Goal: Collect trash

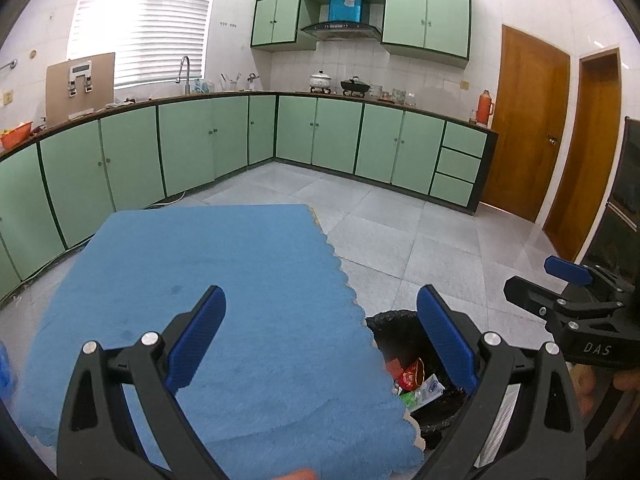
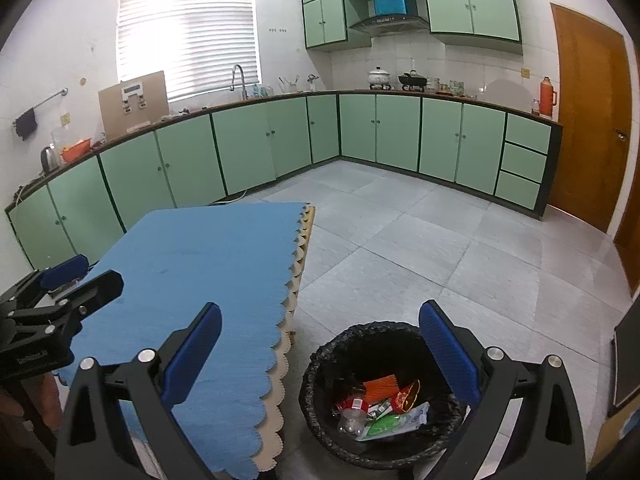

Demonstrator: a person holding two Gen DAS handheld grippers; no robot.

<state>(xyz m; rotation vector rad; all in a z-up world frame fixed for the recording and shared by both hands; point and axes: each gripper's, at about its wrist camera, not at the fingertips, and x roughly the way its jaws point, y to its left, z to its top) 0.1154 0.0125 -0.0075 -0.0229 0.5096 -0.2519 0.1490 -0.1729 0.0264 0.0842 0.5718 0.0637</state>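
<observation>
Gaping wide and empty, the right gripper [image 2: 320,356] hangs above the bin [image 2: 320,360], where the trash [image 2: 384,404] already lies; the left gripper [image 1: 320,340], equally spread, hovers just beside it over the blue tablecloth [image 1: 200,280]. Dipping carelessly could snag the bin's liner or the cloth's scalloped edge; bare floor [image 2: 440,248] beyond the bin leaves room

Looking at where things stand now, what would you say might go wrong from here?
1. The bin stands on the floor tight beside the table; a low sweep by the right gripper might knock it and spill the wrappers.
2. The blue cloth overhangs the table edge above the bin; the left gripper, open just over it, might snag it.
3. Both grippers are close together and might collide.
</observation>
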